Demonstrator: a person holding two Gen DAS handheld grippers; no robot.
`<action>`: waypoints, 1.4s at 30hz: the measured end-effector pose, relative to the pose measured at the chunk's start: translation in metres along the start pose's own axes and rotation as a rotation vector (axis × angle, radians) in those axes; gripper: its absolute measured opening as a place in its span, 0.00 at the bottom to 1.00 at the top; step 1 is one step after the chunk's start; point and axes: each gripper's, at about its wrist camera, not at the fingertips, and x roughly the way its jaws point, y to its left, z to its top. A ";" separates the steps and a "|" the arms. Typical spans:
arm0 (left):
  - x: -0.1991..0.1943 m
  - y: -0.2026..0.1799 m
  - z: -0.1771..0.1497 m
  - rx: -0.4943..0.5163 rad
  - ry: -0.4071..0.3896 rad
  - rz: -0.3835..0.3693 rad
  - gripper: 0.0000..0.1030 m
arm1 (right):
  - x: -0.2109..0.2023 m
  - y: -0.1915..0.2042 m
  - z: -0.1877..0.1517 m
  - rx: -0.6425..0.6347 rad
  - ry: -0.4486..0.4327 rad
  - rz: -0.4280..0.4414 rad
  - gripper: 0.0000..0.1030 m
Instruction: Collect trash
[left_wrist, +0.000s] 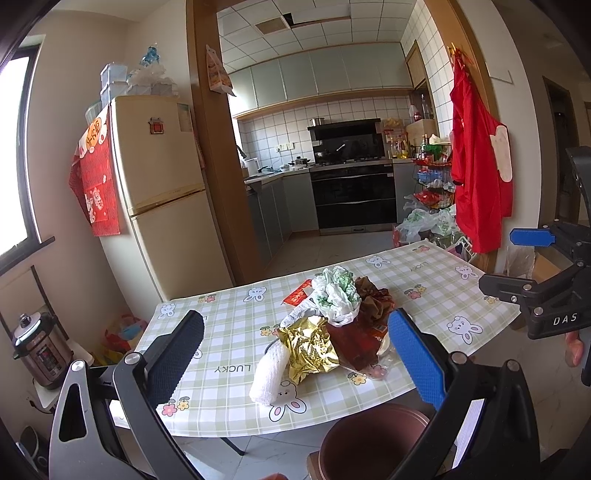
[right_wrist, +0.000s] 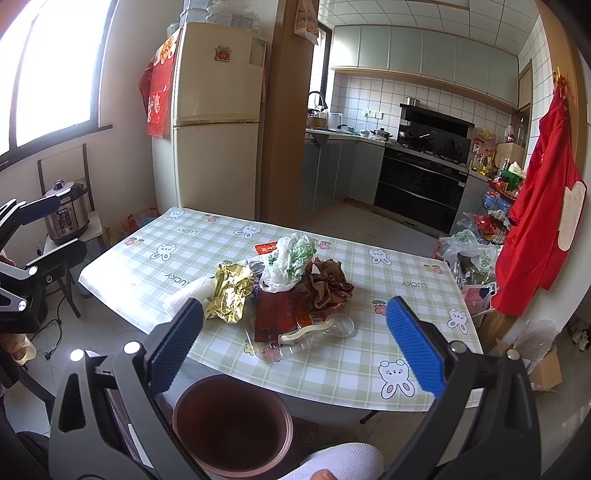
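With both the left gripper (left_wrist: 295, 354) and right gripper (right_wrist: 295, 343) spread apart and holding nothing, the trash pile (right_wrist: 288, 284) sits mid-desk (right_wrist: 147, 258), so the nearest piece is best pinched first, then dropped into the near brown bin (right_wrist: 232, 424).

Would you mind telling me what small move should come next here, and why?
Probably ease the right gripper forward and down onto the gold foil wrapper. Both grippers are open and hold nothing, all the trash still sits piled on the table, and the brown bin waits just below the near edge. The left gripper could equally start.
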 end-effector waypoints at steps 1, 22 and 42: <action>0.000 0.000 -0.001 -0.001 0.001 -0.002 0.95 | 0.000 0.000 0.000 0.000 0.000 0.000 0.95; 0.002 -0.001 -0.005 0.000 0.006 -0.004 0.95 | -0.001 0.000 -0.001 -0.001 0.003 -0.001 0.95; 0.011 0.000 -0.013 0.001 0.036 -0.012 0.95 | 0.007 -0.004 -0.006 0.039 0.018 0.008 0.95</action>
